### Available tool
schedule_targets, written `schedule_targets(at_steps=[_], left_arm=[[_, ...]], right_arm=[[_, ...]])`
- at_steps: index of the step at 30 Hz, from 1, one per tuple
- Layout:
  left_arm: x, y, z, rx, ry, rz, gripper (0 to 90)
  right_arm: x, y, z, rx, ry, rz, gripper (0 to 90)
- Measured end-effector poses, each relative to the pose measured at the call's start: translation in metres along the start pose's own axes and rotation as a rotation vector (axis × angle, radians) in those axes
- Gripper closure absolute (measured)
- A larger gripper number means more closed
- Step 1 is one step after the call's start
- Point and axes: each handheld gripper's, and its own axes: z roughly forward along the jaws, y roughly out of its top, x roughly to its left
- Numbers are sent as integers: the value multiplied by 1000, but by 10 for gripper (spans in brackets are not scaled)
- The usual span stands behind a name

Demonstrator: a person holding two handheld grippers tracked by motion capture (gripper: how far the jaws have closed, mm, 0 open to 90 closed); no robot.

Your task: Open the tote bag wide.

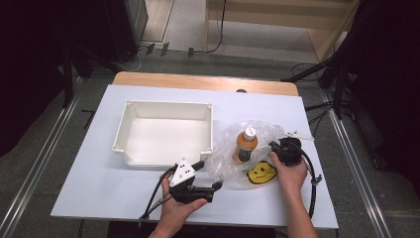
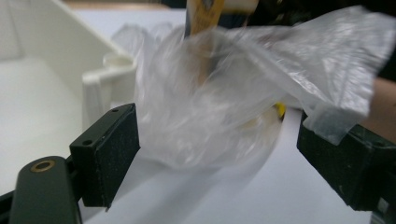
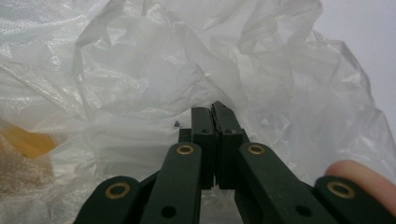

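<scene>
Left tool [image 1: 214, 187]: jaws spread wide with nothing pinched; in the left gripper view the clear plastic bag [image 2: 219, 107] bulges between them, and a corner of film rests on one jaw without being pressed.
Right tool [image 3: 214, 112]: jaws pressed together at the bag's far side; I judge a fold of film is nipped there, though the film itself can't be made out between the pads.
Bag position: on the worktop [image 1: 99, 183], just right of the white bin [image 1: 163, 133], slack and crumpled.
Bottle [image 1: 246, 145]: orange, white-capped, upright inside the bag, its neck above the film.
Yellow smiley item [image 1: 261, 173]: lying flat beside the bottle, near the right hand.
Risk, tipping: a one-sided pull by the right tool would likely topple the bottle.
Risk, slip: thin film may slide out of closed pads.
Risk, snag: the draped corner could catch the left tool and drag the bag against the bin.
</scene>
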Motion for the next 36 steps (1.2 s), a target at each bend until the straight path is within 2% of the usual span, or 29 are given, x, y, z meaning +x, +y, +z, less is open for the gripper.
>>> schedule_targets(at_steps=[4,5,8,9,10,11,12,13,15,16,17,18,20,24,26,29,30,31,32,34,35,36], left_arm=[[-8,16,-1,-39,-35,-9,137],[-12,23,0,-59,-47,4,139],[-18,27,0,-72,-56,20,140],[-20,28,1,-68,-43,34,164],[-21,29,3,-53,-19,40,164],[-21,28,6,-25,16,43,244],[-19,25,10,5,51,36,410],[-15,22,15,31,65,24,410],[-7,15,24,98,97,4,545],[-4,11,28,125,105,3,620],[-2,6,32,152,107,2,661],[0,3,35,182,113,9,661],[1,-3,40,220,124,18,764],[3,-15,49,302,175,45,803],[3,-16,49,312,191,58,829],[4,-17,50,327,188,51,887],[4,-17,50,327,188,51,891],[5,-16,50,333,182,44,893],[6,-16,50,330,177,37,893],[8,-16,50,328,164,13,893],[9,-16,49,328,163,11,893],[8,-16,49,330,165,13,891]], right_arm=[[2,0,1,-1,-7,-15,899],[3,0,1,0,-9,-17,898],[3,-1,1,-1,-10,-25,898],[4,-1,1,0,-9,-29,897],[4,-1,1,0,-9,-29,897],[4,-1,1,0,-10,-28,896],[4,-1,1,0,-9,-28,895],[4,-1,1,0,-9,-28,895],[4,-1,1,1,-10,-31,895],[4,-1,1,1,-10,-32,894],[4,-1,1,1,-9,-32,894],[4,-1,1,1,-9,-32,894],[3,-1,1,-1,-8,-34,894],[2,-1,0,-1,0,-28,894],[2,-1,0,-1,-1,-25,893],[2,-3,-9,-53,11,-28,821],[2,-3,-9,-53,11,-28,821],[1,-4,-18,-83,32,-25,723],[1,-4,-22,-97,40,-21,686],[3,-2,-40,-159,47,-32,629],[3,-2,-40,-159,47,-32,629],[5,0,-55,-212,60,-41,596]])
